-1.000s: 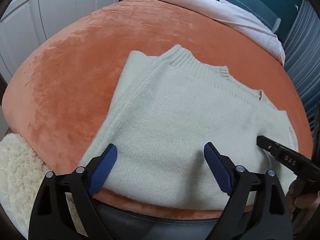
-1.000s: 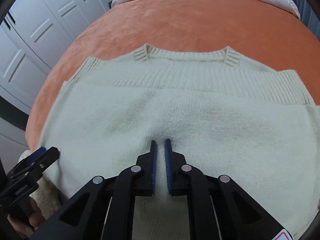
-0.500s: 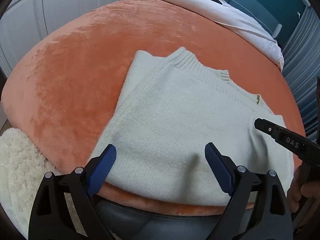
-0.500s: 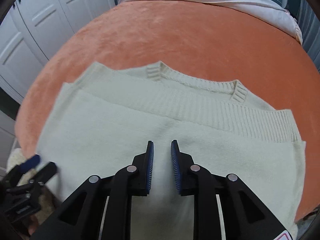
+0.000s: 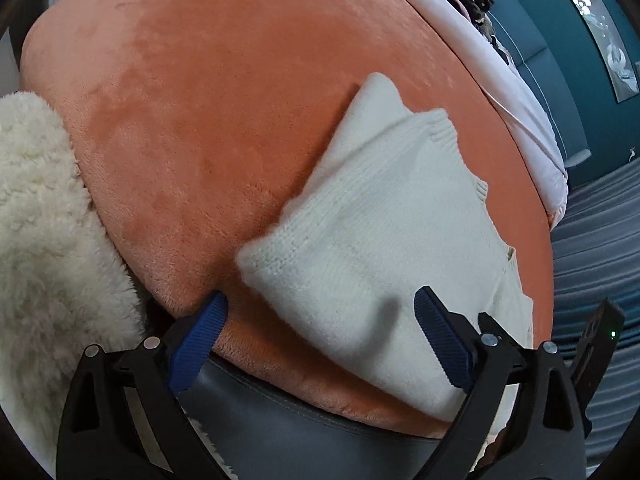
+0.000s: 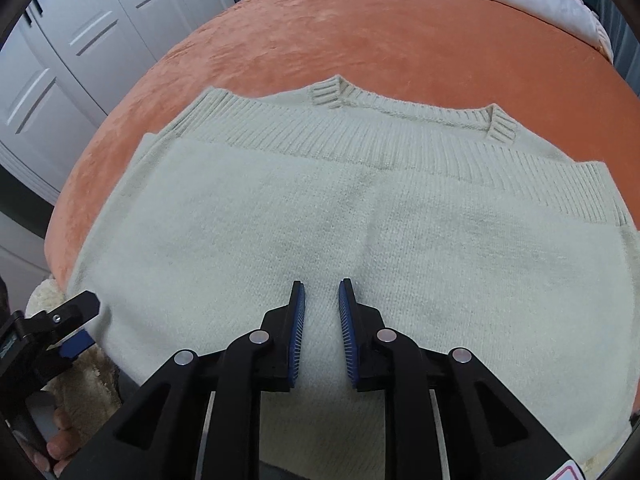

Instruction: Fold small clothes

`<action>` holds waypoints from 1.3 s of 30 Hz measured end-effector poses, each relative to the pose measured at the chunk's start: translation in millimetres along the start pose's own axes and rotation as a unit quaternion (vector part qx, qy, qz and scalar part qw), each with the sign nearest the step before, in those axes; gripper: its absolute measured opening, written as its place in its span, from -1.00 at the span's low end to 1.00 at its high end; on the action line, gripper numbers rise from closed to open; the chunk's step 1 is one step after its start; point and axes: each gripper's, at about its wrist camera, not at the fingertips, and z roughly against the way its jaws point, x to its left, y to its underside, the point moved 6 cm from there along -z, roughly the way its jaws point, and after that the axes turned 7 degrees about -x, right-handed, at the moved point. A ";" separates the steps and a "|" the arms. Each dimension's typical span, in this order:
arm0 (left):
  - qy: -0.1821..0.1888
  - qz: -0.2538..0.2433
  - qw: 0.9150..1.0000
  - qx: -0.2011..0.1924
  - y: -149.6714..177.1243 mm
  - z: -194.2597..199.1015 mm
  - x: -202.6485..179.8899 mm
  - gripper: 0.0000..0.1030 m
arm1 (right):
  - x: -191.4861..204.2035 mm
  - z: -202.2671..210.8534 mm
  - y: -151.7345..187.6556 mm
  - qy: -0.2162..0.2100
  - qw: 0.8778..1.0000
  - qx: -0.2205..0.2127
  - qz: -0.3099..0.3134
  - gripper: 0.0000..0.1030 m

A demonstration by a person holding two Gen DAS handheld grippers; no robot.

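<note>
Orange plush covers the bed (image 6: 400,40), and the cream knit sweater (image 6: 320,220) lies flat on its near end, folded once so a ribbed band and collar run along the far edge. That velvety blanket grips knit loosely, I judge, so any sideways drag could bunch the whole garment rather than turn one layer over. The sweater's near hem sits right at the edge of the bed, above a dark grey bed frame (image 5: 320,432), and a careless pull could tip it off toward the fluffy white rug (image 5: 36,220).

At the sweater's left corner, the left gripper (image 5: 320,344) has its jaws opening, near their widest, with the corner between them but not pressed; closing there may catch only the top layer, or the blanket as well.

Over the sweater's middle, the right gripper (image 6: 321,332) stands a narrow gap apart, nothing pinched. It could snag a ridge of knit if it closes.

Sleeves are tucked out of sight, so how many layers lie there is unclear. The sweater's right edge is cut off in the left view, and its near hem hides behind both grippers.
</note>
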 end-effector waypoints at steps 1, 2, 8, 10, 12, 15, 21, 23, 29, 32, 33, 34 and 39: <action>-0.002 -0.003 1.000 -0.007 -2.3 -1.5 -2.3 0.81 | -1.1 -0.1 0.2 -0.004 1.000 -0.002 -0.004 -0.66; -0.009 -0.011 1.000 -0.005 -4.1 -4.5 -6.0 0.81 | -1.9 -0.3 0.5 -0.009 1.000 -0.005 -0.008 -0.66; -0.017 -0.081 0.997 0.000 -10.8 1.5 -46.3 -0.51 | -4.1 2.0 1.0 -0.027 0.999 -0.018 -0.023 -0.66; 0.004 -0.116 0.993 -0.025 -14.9 21.2 -73.6 -0.74 | -6.1 5.8 0.8 -0.041 0.998 -0.022 -0.039 -0.65; 0.032 -0.175 0.983 -0.051 -12.1 44.4 -113.1 -0.76 | -10.6 11.8 1.8 -0.064 0.995 -0.025 -0.066 -0.57; 0.073 -0.239 0.967 -0.058 4.0 62.5 -169.2 -0.77 | -19.9 27.5 5.4 -0.096 0.990 -0.032 -0.103 -0.51; 0.061 -0.310 0.948 -0.028 51.8 21.6 -208.7 -0.76 | -67.8 68.1 23.5 -0.095 0.981 -0.060 -0.159 -0.09; 0.044 -0.287 0.957 -0.022 48.4 16.1 -196.0 -0.75 | -83.9 77.8 30.9 -0.079 0.981 -0.062 -0.165 -0.09; -0.082 -0.185 0.975 -0.092 12.9 35.3 -117.9 -0.02 | -98.5 96.9 42.2 -0.073 0.979 -0.079 -0.171 0.03; -0.109 -0.108 0.987 -0.056 11.4 23.9 -69.9 0.11 | -89.0 85.9 40.1 -0.084 0.981 -0.066 -0.161 0.03; -0.105 -0.083 0.990 -0.041 14.8 17.5 -58.1 0.11 | -81.1 81.4 37.4 -0.080 0.984 -0.061 -0.149 -0.08; -0.101 -0.070 0.992 -0.035 17.4 13.1 -52.0 0.11 | -71.6 77.1 32.1 -0.076 0.987 -0.056 -0.131 -0.43; -0.069 -0.042 0.996 -0.023 18.9 -7.7 -41.8 0.35 | -41.7 43.0 1.6 -0.041 0.997 -0.029 -0.063 -0.96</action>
